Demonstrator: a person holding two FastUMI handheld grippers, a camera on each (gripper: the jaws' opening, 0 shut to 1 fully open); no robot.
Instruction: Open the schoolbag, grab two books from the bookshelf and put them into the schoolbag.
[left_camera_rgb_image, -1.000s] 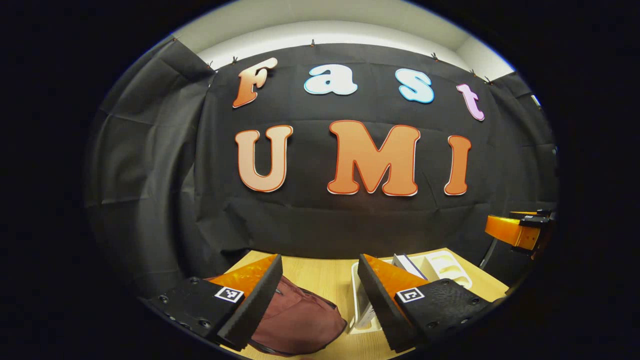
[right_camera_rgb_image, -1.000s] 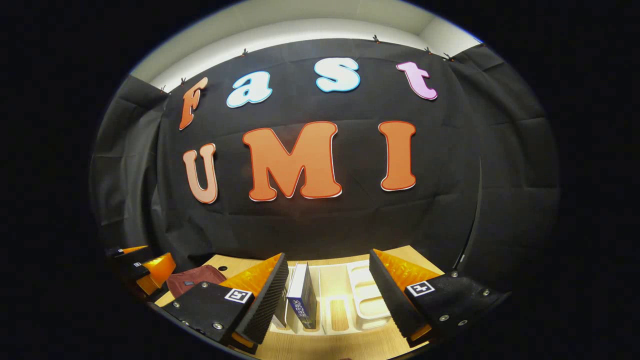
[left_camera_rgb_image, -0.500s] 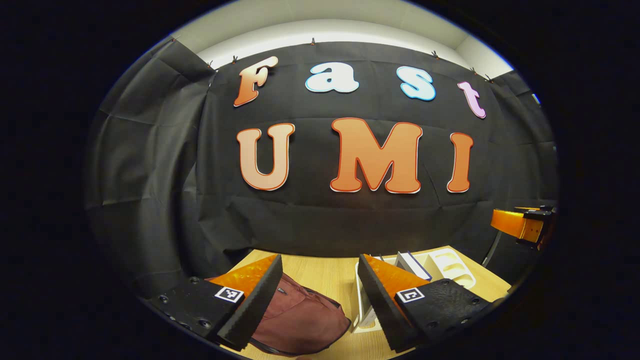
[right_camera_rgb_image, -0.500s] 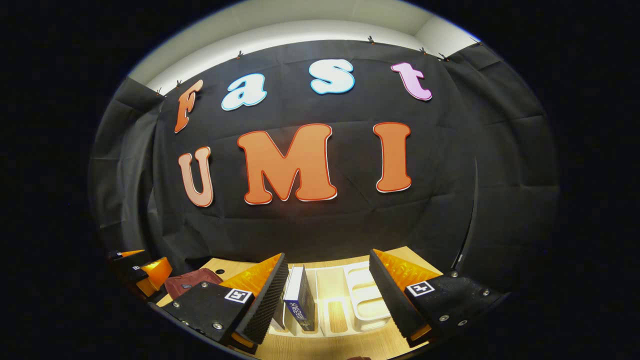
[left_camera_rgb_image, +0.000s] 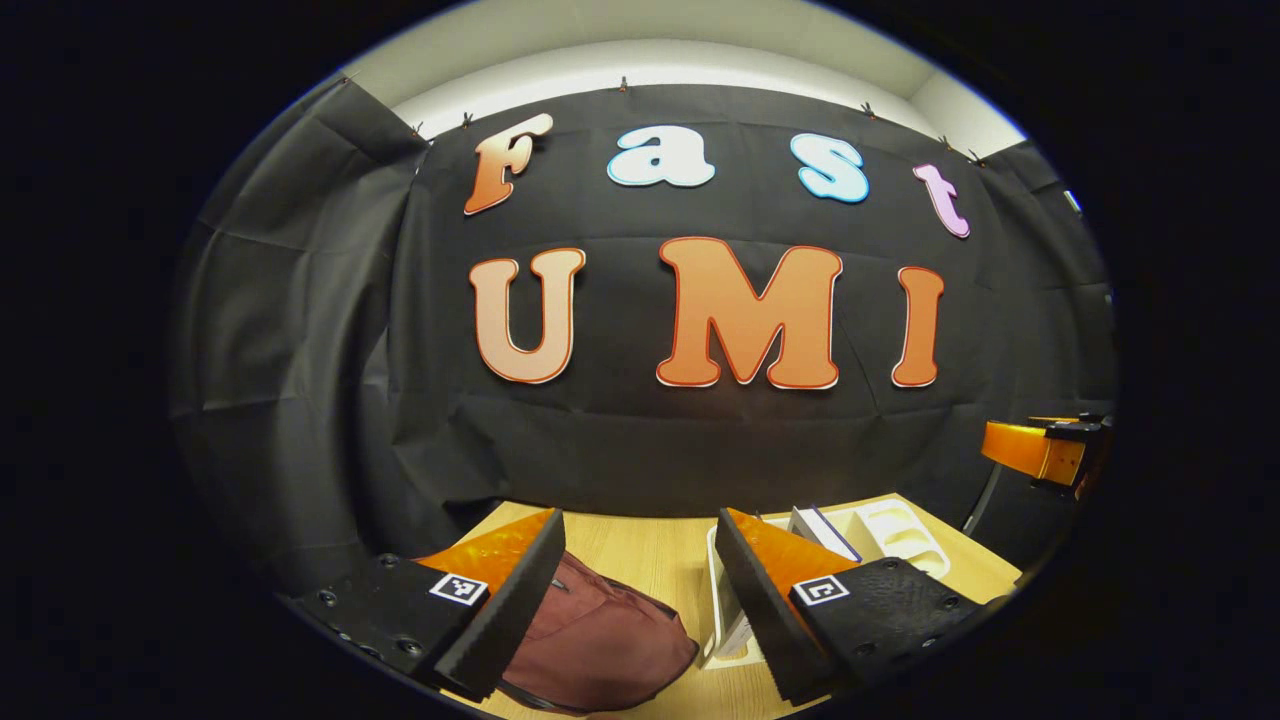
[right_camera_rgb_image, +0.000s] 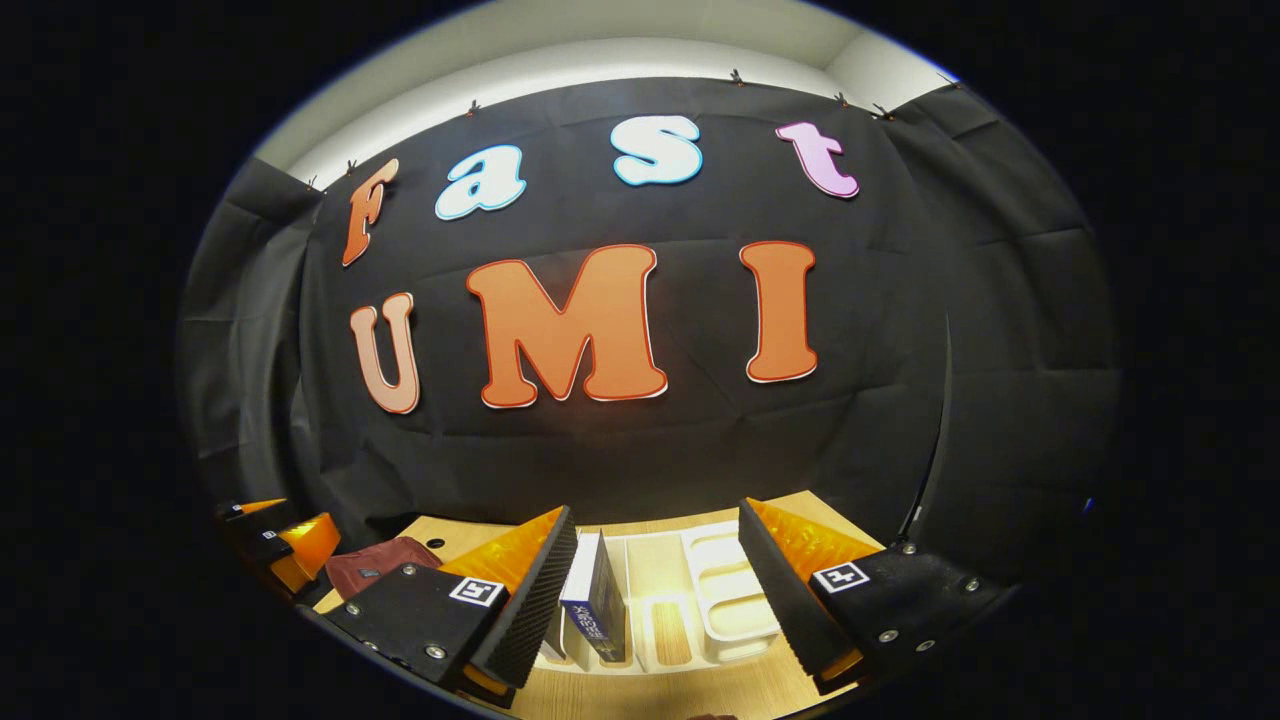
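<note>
The schoolbag (left_camera_rgb_image: 600, 645) lies half-hidden behind the left gripper (left_camera_rgb_image: 640, 600); both it and the right gripper (right_camera_rgb_image: 655, 595) hover level above the table (left_camera_rgb_image: 640, 555) — jaws spread wide, empty.

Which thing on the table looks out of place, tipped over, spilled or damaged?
Nothing stands out. The schoolbag lies on the wooden table beside the white bookshelf, where a book stands upright. Both tools are open and hold nothing.
</note>
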